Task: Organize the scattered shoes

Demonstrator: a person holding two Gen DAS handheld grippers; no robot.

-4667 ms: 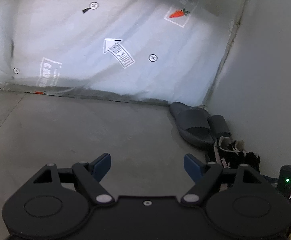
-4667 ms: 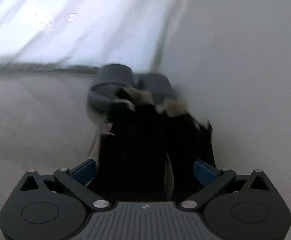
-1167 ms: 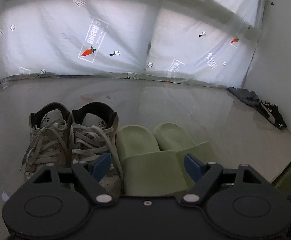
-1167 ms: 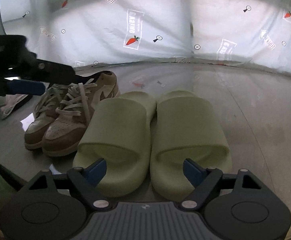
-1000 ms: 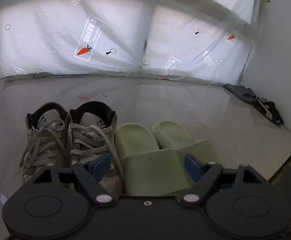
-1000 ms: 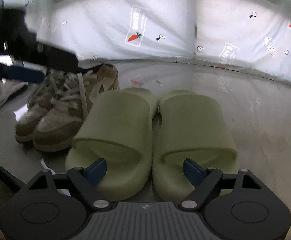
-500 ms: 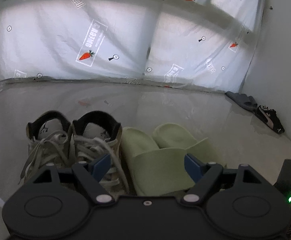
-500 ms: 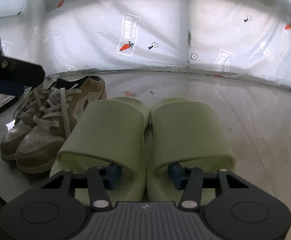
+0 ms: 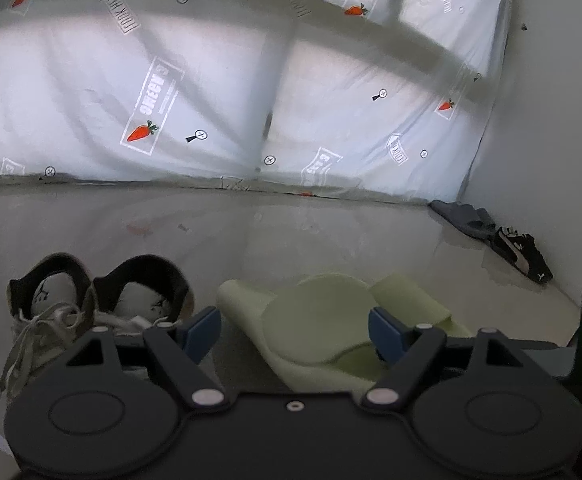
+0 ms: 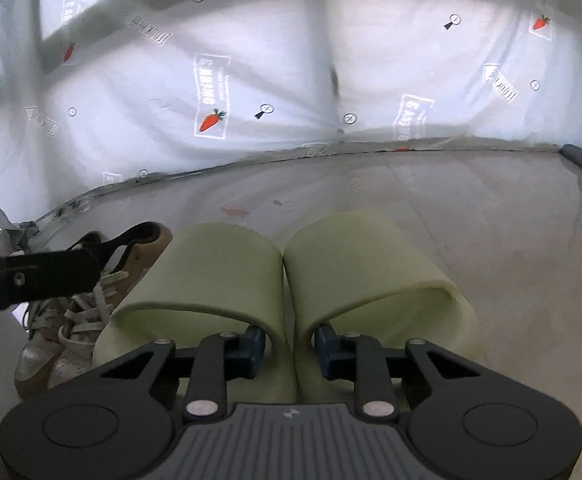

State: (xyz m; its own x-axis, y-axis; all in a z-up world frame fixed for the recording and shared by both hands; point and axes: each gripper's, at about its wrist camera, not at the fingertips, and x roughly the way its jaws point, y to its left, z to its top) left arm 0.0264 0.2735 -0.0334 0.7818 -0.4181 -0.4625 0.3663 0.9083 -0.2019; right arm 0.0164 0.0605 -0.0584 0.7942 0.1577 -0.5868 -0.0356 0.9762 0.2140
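Close up, the right claw [image 10: 287,346] has its two blue-tipped fingers drawn near together, one reaching under the strap of each pale green slide, so that it pinches the two inner strap walls between them. These green slides [image 10: 291,280] sit side by side, touching along their inner edges, their open ends facing the camera and their toes pointing away toward the far wall. In the left wrist view they appear tilted, with their far ends raised off the floor [image 9: 331,232].

To the left of the slides, just beside them, stands a pair of tan and cream sneakers [image 10: 83,320] with loose pale laces. The two shoes are parallel and close together, with dark collars and pale insoles seen from above in the left wrist view.

The left claw [image 9: 295,330] is spread wide, its blue pads well apart, and it holds nothing. It hangs above the gap between the sneakers and the green slides. Its dark arm also crosses the left edge of the right wrist view, in front of the sneakers.

Farther out, the floor is a pale grey, glossy surface. Along its far edge hangs a white sheet [image 9: 211,92] printed with small orange carrots, arrows and lettering. In the far right corner, against a plain white wall [image 9: 563,120], lie grey slides [image 9: 465,218] and, just beside them, black sneakers [image 9: 525,254] with white markings.
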